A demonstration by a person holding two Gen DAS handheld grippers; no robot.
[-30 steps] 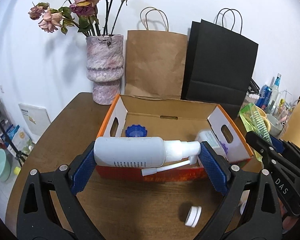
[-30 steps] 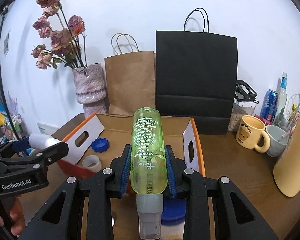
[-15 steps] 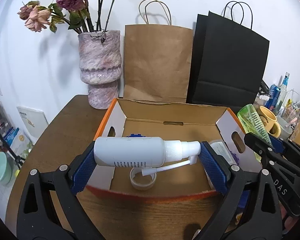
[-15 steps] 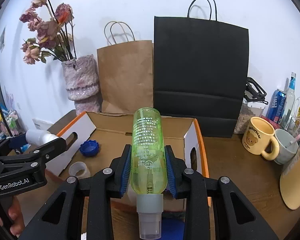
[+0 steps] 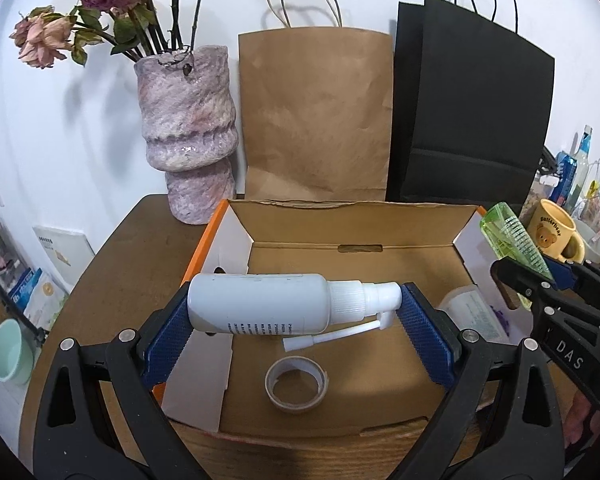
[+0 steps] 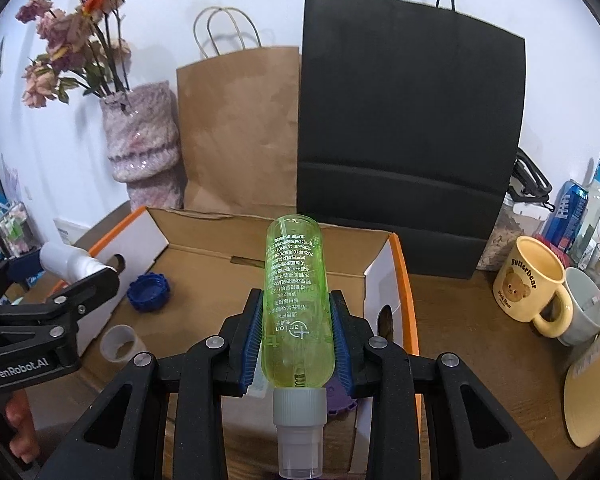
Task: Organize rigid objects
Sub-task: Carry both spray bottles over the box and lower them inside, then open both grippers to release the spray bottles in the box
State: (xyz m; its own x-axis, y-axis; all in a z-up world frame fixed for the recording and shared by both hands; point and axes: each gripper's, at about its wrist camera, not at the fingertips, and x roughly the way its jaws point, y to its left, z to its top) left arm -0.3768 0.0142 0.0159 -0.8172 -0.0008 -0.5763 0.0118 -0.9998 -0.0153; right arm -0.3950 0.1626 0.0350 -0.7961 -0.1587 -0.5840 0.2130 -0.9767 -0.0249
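Note:
My left gripper (image 5: 296,312) is shut on a white spray bottle (image 5: 260,308), held sideways over the open orange cardboard box (image 5: 340,216). My right gripper (image 6: 296,332) is shut on a green transparent bottle (image 6: 296,300), cap toward the camera, held above the box's right part (image 6: 400,256). Inside the box lie a tape roll (image 5: 296,388), a blue lid (image 6: 148,292) and a white jar (image 5: 472,316). The green bottle also shows in the left wrist view (image 5: 512,240), and the white bottle's end shows in the right wrist view (image 6: 60,260).
Behind the box stand a pink vase with dried roses (image 5: 188,136), a brown paper bag (image 5: 316,116) and a black paper bag (image 5: 472,120). To the right are a yellow bear mug (image 6: 528,280), a grey cup (image 6: 584,308), a can and bottles (image 6: 572,216).
Both grippers have moved forward over the box with their bottles still held. The box's inside and the tape roll now lie under the left gripper.

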